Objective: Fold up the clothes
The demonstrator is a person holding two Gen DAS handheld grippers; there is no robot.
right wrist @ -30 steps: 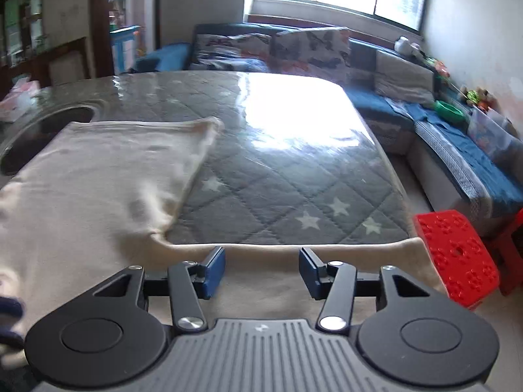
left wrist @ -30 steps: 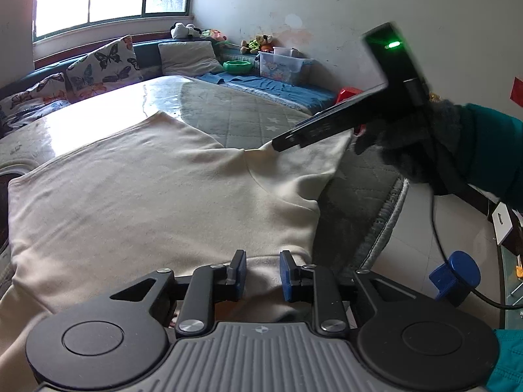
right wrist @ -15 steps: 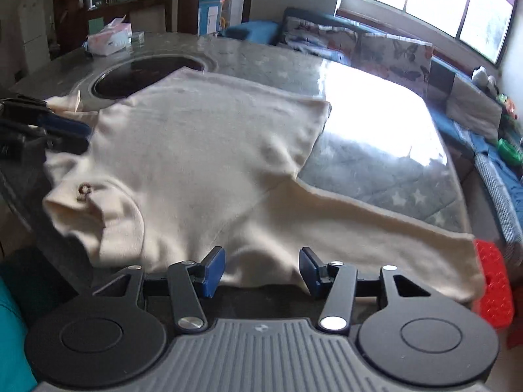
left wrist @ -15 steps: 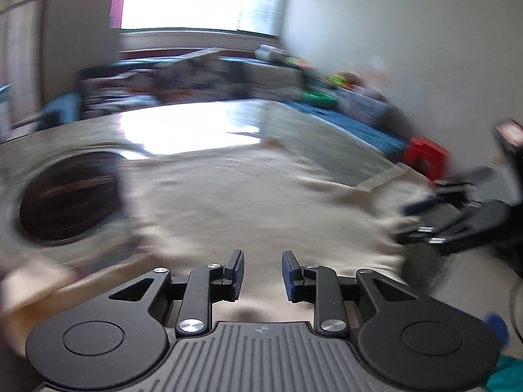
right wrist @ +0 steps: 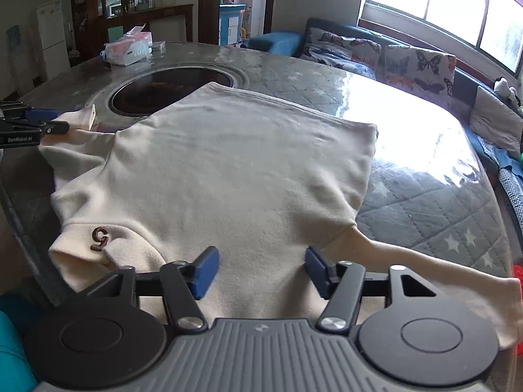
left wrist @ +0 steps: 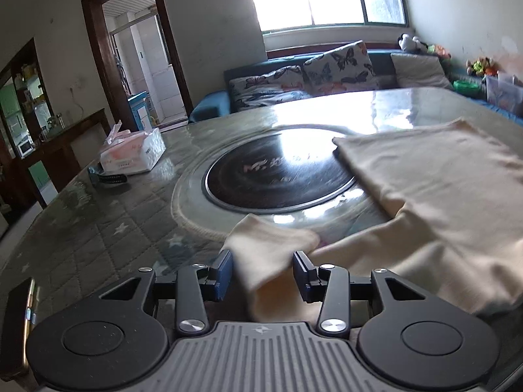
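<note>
A cream sweatshirt (right wrist: 235, 170) lies flat on the table, collar with a brown mark (right wrist: 99, 238) toward me, one sleeve stretched right (right wrist: 425, 261). Its other sleeve end (left wrist: 264, 254) lies between the open jaws of my left gripper (left wrist: 263, 272), which also shows at the left edge of the right wrist view (right wrist: 49, 121). The sweatshirt body shows at right in the left wrist view (left wrist: 441, 176). My right gripper (right wrist: 258, 272) is open over the shoulder area near the front edge, holding nothing.
A round dark hob (left wrist: 278, 176) is set into the quilt-covered table (right wrist: 425, 196). A tissue pack (left wrist: 130, 153) and a dark band (left wrist: 111, 179) lie at the far left. A phone (left wrist: 18, 323) lies at the near left edge. A sofa (right wrist: 392, 58) stands behind.
My left gripper swung left to the sleeve end and opened wider around it. My right gripper pulled back from the right sleeve and turned left over the sweatshirt body.
</note>
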